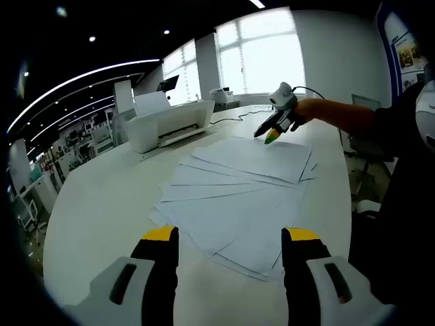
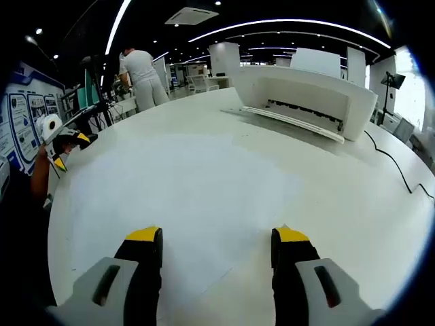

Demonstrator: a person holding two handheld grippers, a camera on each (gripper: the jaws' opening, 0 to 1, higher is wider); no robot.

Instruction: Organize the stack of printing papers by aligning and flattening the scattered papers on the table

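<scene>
- Papers (image 1: 234,197): white sheets fanned out unevenly, lying flat on the white surface (image 1: 102,204), edges misaligned.
- Left gripper (image 1: 231,248): jaws spread, nothing between them, held above the near edge of the papers.
- Right gripper (image 2: 216,244): jaws spread, empty, held over the sheets; in the left gripper view it sits at the far end of the spread.
- Printer (image 1: 166,122): white, on the surface beyond the papers.
- A person (image 2: 141,76) stands in the background.
</scene>
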